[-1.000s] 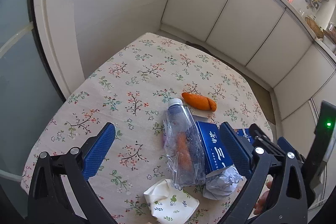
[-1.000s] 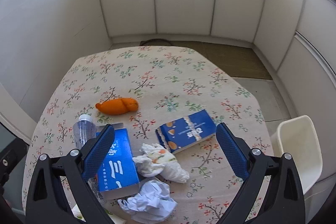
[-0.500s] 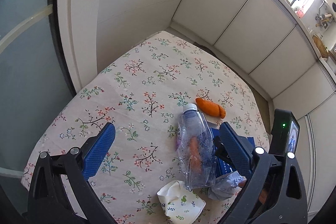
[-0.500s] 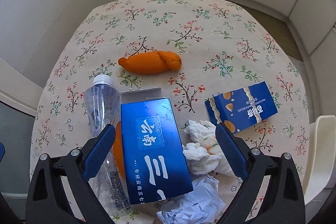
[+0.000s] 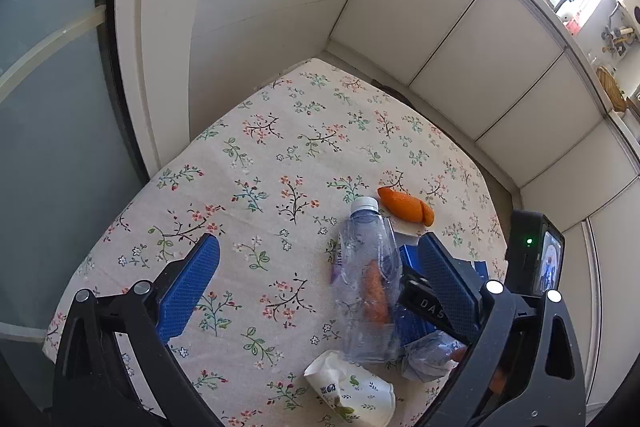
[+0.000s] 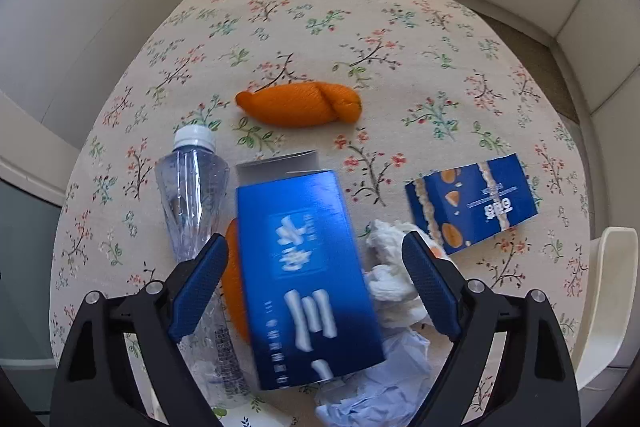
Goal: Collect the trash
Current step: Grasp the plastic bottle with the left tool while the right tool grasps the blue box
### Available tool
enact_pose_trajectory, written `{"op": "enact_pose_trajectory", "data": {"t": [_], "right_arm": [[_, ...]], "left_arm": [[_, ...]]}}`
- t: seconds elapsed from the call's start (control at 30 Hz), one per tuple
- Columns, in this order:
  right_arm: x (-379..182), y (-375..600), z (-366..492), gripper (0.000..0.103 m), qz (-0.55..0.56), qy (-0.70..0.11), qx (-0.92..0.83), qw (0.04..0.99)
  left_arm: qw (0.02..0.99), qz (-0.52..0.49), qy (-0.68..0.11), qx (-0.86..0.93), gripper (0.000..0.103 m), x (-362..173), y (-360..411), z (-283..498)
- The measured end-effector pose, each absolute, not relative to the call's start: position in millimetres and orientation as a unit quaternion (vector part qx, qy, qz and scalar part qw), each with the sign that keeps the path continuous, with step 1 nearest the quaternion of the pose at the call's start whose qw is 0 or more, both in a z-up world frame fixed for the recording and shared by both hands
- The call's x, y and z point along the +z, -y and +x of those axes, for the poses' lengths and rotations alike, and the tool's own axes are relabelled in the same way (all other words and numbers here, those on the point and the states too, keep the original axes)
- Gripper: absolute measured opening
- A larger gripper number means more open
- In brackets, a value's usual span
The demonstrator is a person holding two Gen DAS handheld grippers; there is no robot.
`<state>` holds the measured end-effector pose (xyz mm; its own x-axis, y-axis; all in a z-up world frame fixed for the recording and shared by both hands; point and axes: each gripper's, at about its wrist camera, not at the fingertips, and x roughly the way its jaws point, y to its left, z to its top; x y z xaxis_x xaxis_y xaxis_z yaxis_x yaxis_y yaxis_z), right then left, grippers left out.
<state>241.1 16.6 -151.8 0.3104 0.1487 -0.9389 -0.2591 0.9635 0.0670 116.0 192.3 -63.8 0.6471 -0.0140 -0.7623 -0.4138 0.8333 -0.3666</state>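
While the right gripper point(image 6: 314, 273) pointed steeply down over the trash pile, its jaws were closing around the tall blue carton point(image 6: 304, 275), which sat between the blue pads without either pad pressing on it yet. That right wrist view gave what the other could not: a torn blue snack box point(image 6: 472, 205) lying apart to the right on the flowered counter point(image 6: 400, 27), crumpled white tissue point(image 6: 394, 279) just beside the carton, a pale blue paper wad point(image 6: 384, 399) under its near end, and the rim of a cream bin point(image 6: 612, 291) off the counter's right edge. An orange net bundle point(image 6: 298, 105) lay beyond the carton.

Over on the left wrist view, the left gripper point(image 5: 316, 291) hung released, jaws wide, nothing between them but cloth. Only here showed a crushed paper cup point(image 5: 352, 387) lying on its side at the near edge, and the right gripper's body with its small lit screen. The clear plastic bottle point(image 5: 368, 287), capped, lay flat against the carton, an orange shape showing through it; whether inside or behind, I couldn't tell.
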Motion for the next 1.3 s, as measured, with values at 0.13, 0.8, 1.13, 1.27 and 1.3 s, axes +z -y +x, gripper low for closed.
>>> {"op": "enact_pose_trajectory", "data": {"t": [0.13, 0.8, 1.13, 1.27, 1.3], "right_arm": [[-172, -31, 236, 0.063, -0.067, -0.597, 0.140, 0.787], [-111, 42, 234, 0.056, 0.042, -0.537, 0.133, 0.832], [-104, 72, 232, 0.056, 0.059, -0.538, 0.131, 0.831], [-104, 72, 229, 0.056, 0.062, -0.538, 0.135, 0.830], [-104, 70, 228, 0.056, 0.060, -0.537, 0.136, 0.830]], "left_arm": [[0.866, -0.266, -0.408, 0.116, 0.095, -66, -191, 118], [0.827, -0.178, -0.528, 0.078, 0.095, -136, -159, 181], [0.792, -0.208, -0.574, -0.003, 0.067, -176, -158, 199], [0.801, -0.172, -0.573, -0.011, 0.061, -171, -142, 194], [0.803, -0.174, -0.570, -0.014, 0.056, -169, -141, 193]]}}
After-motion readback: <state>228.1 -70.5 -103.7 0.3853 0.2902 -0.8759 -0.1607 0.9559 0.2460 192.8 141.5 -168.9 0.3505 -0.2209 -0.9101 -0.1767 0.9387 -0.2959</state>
